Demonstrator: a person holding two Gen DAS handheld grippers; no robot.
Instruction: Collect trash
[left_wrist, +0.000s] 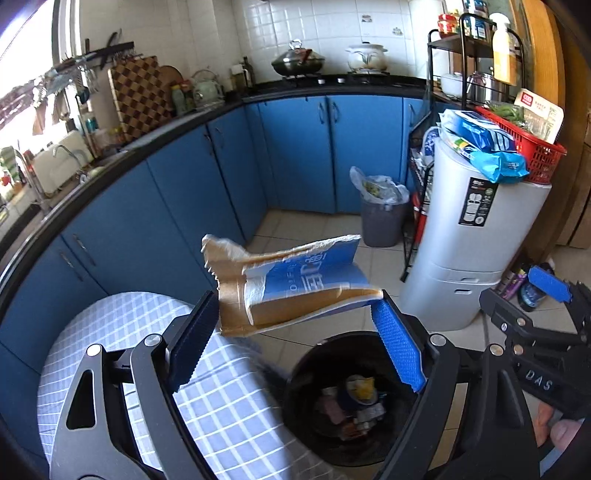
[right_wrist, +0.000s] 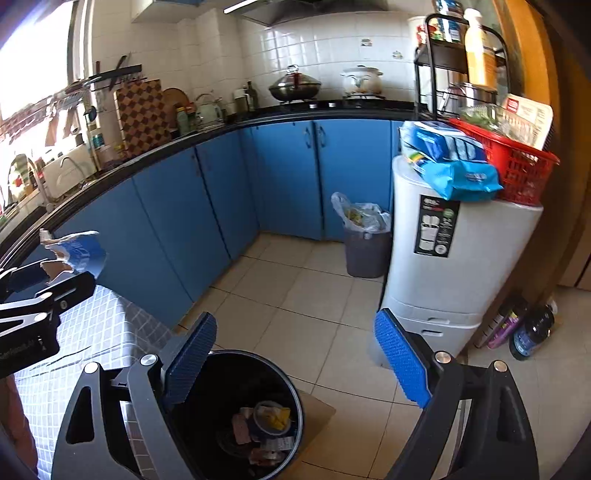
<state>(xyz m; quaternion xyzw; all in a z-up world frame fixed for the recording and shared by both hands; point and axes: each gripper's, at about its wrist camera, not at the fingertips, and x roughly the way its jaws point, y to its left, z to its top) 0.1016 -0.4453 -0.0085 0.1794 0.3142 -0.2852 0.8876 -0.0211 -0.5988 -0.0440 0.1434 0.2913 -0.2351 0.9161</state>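
Observation:
A torn piece of brown cardboard with blue print (left_wrist: 303, 273) spans the gap between my left gripper's (left_wrist: 295, 306) two blue pads, which press on its ends. It hangs above the far rim of a black trash bin (left_wrist: 295, 387) that holds several scraps. In the right wrist view the same cardboard (right_wrist: 77, 251) and left gripper (right_wrist: 62, 273) show at the left edge. My right gripper (right_wrist: 295, 321) stands open and empty above the black bin (right_wrist: 207, 406); one of its pads (left_wrist: 548, 282) shows at the right of the left wrist view.
A table with a blue checked cloth (left_wrist: 147, 332) stands just left of the bin. Blue cabinets (left_wrist: 295, 155) line the back. A grey bin with a plastic bag (left_wrist: 380, 221), a tall white container (left_wrist: 472, 240) under a red basket (left_wrist: 532, 151), and floor bottles (right_wrist: 532, 328) stand to the right.

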